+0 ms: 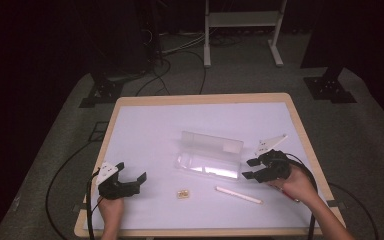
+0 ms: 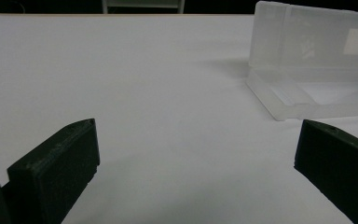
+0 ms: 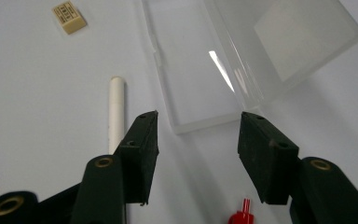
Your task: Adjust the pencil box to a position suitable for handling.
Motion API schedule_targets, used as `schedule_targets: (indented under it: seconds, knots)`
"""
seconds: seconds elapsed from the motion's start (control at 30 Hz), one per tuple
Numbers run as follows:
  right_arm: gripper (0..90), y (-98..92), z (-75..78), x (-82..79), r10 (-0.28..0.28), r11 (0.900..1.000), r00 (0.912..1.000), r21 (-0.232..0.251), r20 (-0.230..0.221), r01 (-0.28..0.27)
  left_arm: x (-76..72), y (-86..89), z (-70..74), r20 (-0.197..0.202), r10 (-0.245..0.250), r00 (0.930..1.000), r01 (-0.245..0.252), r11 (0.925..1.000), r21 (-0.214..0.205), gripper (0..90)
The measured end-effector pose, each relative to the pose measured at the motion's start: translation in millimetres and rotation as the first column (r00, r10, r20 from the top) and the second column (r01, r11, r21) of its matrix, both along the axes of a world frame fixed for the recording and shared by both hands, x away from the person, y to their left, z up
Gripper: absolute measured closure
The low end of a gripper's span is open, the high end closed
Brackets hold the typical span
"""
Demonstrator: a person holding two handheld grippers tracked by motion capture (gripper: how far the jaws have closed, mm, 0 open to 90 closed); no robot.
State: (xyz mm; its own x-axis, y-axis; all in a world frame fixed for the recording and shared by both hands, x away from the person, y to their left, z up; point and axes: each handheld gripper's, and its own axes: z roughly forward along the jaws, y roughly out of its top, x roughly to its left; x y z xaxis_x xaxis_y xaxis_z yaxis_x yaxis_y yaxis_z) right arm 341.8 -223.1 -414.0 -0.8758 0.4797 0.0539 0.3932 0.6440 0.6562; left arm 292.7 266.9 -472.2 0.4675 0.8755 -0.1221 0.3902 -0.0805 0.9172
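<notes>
A clear plastic case (image 1: 211, 159) lies open in the middle of the white table (image 1: 145, 125), its lid (image 1: 212, 142) standing up at the back. The case (image 2: 307, 70) is up and to the right in the left gripper view, and the case (image 3: 196, 70) lies just ahead of the jaws in the right gripper view. A white stick (image 1: 239, 195) lies in front of it, and a small tan eraser (image 1: 182, 193) to the stick's left. My right gripper (image 1: 249, 168) is open at the case's right end, nothing between its jaws. My left gripper (image 1: 131, 171) rests open and empty near the front left.
A red-tipped object (image 3: 242, 215) shows under the right gripper, near its jaws. The white stick (image 3: 116, 109) and the eraser (image 3: 69, 17) lie left of the case in that view. Cables trail off the table's front corners. A white metal stand (image 1: 242, 30) is on the floor beyond.
</notes>
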Motion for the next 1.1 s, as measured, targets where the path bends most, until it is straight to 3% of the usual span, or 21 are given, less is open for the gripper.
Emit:
schedule_targets:
  seconds: [1.1]
  knots:
    - [47.0, -54.9, -19.4, -19.6, -0.103, 0.9945, 0.9939, -0.022, -0.039, 0.102, 0.8, -0.4, -0.2, -0.004, 0.005, 1.0, -0.005, 1.0, 0.003, 0.0]
